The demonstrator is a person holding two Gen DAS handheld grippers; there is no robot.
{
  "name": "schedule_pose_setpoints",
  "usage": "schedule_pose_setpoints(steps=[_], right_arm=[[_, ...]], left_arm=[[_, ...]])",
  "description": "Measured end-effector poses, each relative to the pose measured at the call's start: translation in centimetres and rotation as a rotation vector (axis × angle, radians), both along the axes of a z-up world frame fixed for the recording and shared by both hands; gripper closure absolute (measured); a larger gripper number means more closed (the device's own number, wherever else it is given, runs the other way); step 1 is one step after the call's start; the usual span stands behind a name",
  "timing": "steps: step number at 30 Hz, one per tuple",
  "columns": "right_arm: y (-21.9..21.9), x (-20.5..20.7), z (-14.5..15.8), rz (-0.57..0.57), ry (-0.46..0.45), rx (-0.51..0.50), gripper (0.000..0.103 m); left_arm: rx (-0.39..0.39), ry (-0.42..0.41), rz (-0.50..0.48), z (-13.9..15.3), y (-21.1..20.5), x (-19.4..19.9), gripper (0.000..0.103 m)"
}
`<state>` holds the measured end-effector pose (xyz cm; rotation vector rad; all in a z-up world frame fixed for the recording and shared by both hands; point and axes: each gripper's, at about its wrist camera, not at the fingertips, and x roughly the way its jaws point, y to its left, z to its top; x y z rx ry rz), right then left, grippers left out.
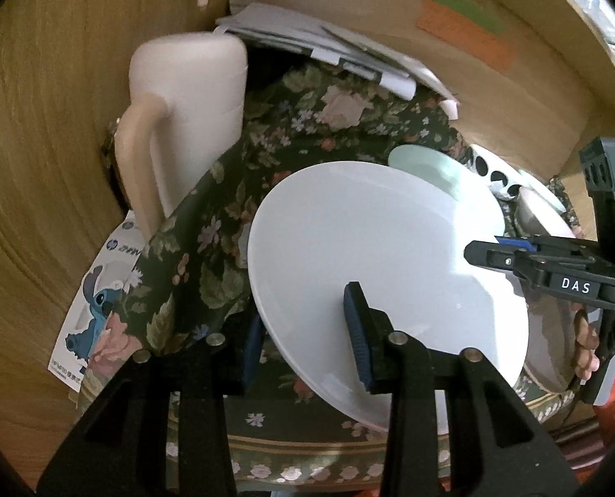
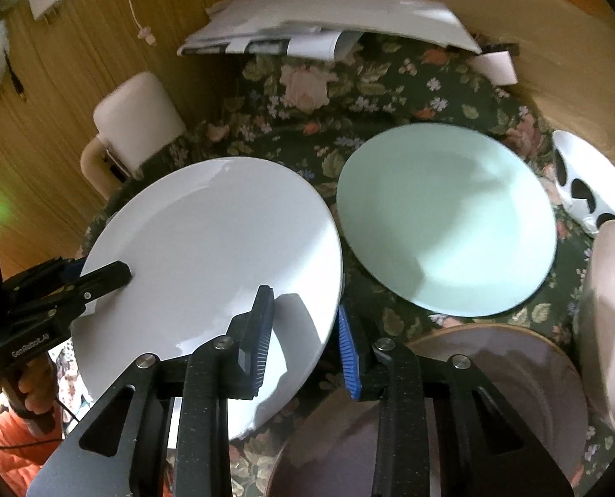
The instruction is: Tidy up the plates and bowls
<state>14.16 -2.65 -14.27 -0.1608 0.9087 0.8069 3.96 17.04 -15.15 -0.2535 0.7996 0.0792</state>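
Clearly, we hold the white plate (image 2: 208, 256) with both grippers, one on each side of its rim, so it stays tilted and raised off the cloth (image 1: 208, 223) while it moves. Nearest us, our left gripper (image 1: 307, 331) is narrowly set, pinching the near rim — one pad on top, the other under the edge. Our right gripper (image 2: 305, 331) straddles the opposite rim; one finger lies over the plate, the blue pad sits at its edge, and the jaws are closing, though we cannot tell that both pads press yet. Just beside, lower right, sits a brown-rimmed bowl (image 2: 493, 368). Farther on lies the green plate (image 2: 444, 223) flat on the cloth — probably the stack's base. Beyond it, at the right, rests a spotted dish (image 2: 593, 182).
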Motion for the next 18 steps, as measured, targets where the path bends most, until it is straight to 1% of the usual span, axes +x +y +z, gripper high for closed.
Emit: schedule_pose_setpoints(steps=[8, 18], right_arm=[[-2.9, -1.0, 1.3, -0.044, -0.042, 0.034, 0.077], [-7.0, -2.2, 2.4, -0.117, -0.074, 0.066, 0.077]], left_arm=[[0.014, -0.046, -0.027, 1.5, -1.9, 0.3, 0.066], [0.013, -0.074, -0.085, 2.6, -4.9, 0.8, 0.066]])
